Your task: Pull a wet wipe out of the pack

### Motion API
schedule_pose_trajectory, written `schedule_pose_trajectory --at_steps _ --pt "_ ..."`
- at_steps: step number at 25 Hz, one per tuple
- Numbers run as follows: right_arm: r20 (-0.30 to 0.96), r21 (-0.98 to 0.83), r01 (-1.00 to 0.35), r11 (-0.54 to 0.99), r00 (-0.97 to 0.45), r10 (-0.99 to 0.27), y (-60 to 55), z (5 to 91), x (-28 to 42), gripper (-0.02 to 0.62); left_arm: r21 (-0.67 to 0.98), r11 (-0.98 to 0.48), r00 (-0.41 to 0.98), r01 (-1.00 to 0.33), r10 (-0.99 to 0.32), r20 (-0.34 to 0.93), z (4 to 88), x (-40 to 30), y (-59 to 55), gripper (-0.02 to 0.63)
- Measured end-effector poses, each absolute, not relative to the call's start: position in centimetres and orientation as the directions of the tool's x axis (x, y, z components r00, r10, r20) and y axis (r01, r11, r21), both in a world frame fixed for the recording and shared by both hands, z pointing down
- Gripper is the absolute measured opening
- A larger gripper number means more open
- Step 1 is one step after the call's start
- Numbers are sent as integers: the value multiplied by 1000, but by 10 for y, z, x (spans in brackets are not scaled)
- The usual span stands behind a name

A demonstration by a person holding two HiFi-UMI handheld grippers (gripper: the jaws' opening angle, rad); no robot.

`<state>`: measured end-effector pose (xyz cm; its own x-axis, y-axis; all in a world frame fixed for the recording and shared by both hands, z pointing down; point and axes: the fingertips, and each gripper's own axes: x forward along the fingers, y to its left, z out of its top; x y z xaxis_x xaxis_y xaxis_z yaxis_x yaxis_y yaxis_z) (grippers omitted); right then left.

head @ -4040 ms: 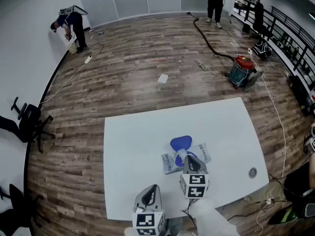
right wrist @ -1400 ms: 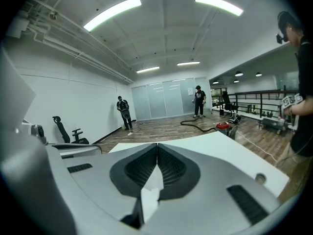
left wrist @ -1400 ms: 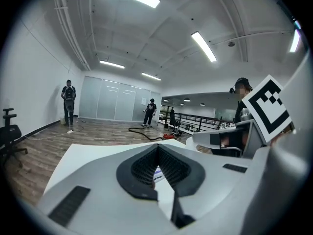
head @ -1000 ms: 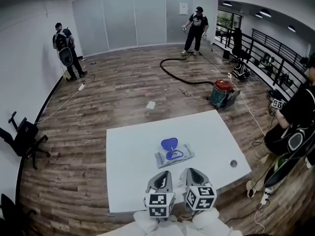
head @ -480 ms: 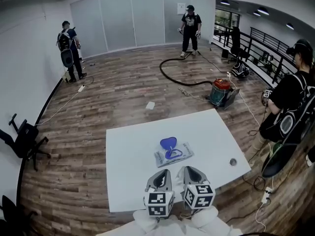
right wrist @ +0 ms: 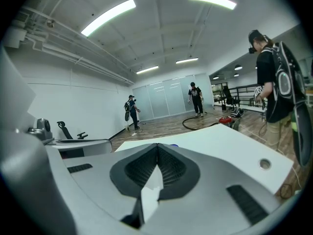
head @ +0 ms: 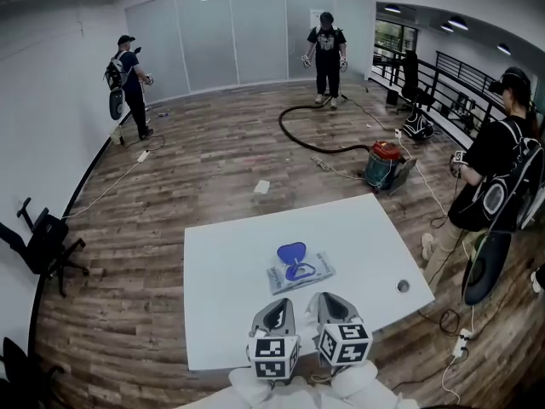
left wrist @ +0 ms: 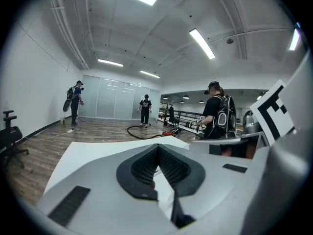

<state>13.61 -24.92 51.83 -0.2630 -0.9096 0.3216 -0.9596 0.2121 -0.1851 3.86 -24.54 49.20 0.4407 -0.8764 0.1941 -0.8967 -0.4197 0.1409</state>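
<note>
The wet wipe pack (head: pixel 301 273), a flat, soft plastic pouch, lies mid-table ahead of both grippers and clear of them, its rounded blue lid (head: pixel 291 251) flipped open. The left gripper (head: pixel 282 305) and right gripper (head: pixel 329 302) have their ribbed jaws pressed together, holding nothing. The table (head: pixel 226 258) is smooth and white, and the floor (head: pixel 204 156) is wood plank.

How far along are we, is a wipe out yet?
Done: the pack lies on the table with its blue lid flipped open. In hand: nothing; the left gripper and right gripper are shut and empty at the table's near edge, apart from the pack. Left: no wipe shows pulled out, so one must be gripped and drawn out.
</note>
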Motion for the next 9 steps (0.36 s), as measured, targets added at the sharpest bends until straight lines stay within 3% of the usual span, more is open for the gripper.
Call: schedule_pose_trajectory --at_steps 9 --pt "335 -182 -961 209 -260 -906 -252 524 143 11 130 -428 447 -894 -873 194 494 48 -249 -5"
